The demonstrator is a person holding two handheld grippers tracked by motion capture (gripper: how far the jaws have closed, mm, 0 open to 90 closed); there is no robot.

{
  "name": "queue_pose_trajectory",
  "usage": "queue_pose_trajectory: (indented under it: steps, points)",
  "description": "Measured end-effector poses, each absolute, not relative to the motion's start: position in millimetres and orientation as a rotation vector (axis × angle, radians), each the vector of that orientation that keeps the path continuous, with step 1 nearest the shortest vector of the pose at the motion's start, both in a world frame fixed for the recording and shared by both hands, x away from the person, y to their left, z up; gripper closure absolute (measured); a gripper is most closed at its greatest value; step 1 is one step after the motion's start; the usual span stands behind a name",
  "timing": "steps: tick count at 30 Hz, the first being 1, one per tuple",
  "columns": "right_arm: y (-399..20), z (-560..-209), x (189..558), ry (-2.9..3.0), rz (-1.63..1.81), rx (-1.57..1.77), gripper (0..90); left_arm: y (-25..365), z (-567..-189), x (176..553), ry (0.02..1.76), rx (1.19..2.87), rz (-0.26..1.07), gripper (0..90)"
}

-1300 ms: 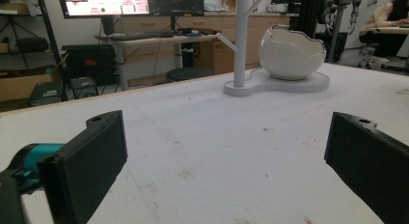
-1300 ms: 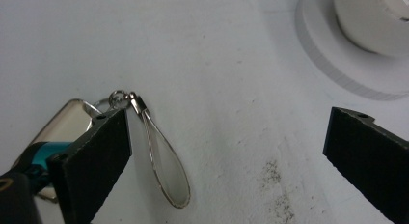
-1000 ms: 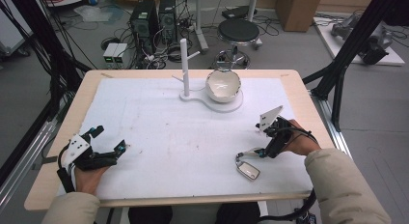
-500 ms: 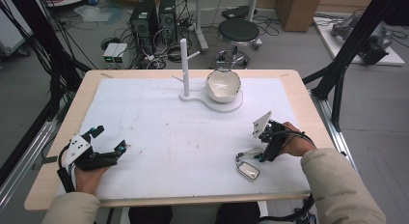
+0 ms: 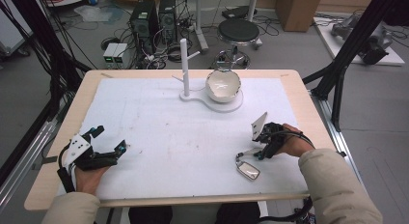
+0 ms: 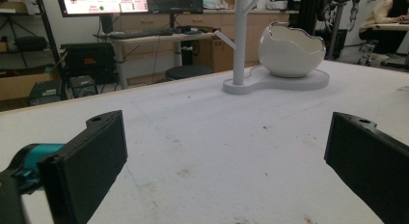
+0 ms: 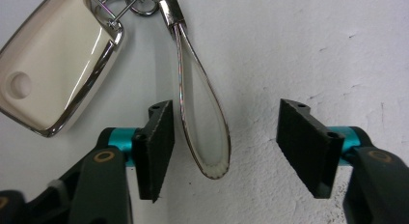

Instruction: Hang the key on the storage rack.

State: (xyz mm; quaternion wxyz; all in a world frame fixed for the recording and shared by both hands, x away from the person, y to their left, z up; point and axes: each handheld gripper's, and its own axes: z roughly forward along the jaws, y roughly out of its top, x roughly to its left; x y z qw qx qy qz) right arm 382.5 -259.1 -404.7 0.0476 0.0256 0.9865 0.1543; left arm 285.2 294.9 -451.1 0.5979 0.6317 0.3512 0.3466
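A cream key fob (image 5: 248, 170) (image 7: 53, 69) with a chrome rim lies on the white mat near the front right. Its strap loop (image 7: 200, 122) (image 5: 245, 153) runs from the ring toward my right gripper (image 5: 259, 147) (image 7: 225, 147). That gripper points down at the mat, open, with the loop lying between its jaws, closer to the left one and touching neither. My left gripper (image 5: 110, 146) (image 6: 226, 161) rests at the front left, open, with nothing between its jaws. A white stand (image 5: 184, 64) (image 6: 239, 38) with pegs shares a base with a white egg-shaped bowl (image 5: 223, 84) (image 6: 290, 50).
The white mat (image 5: 169, 132) covers most of the wooden table (image 5: 62, 132). Beyond the far edge stand a stool (image 5: 239, 28) and computer towers (image 5: 149, 19). Black frame posts (image 5: 345, 55) rise at the right.
My right gripper has moved left and down toward the key fob's strap, tilting over it. The left gripper has stayed put.
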Motion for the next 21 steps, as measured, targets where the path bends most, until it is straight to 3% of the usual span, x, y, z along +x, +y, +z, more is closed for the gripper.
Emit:
queue_pose_trajectory:
  steps: [21]
  points:
    - [-253.2,-404.3,381.8,3.064,0.418,0.034,72.3,294.8,-451.1,285.3,0.816,1.466,0.805,1.7]
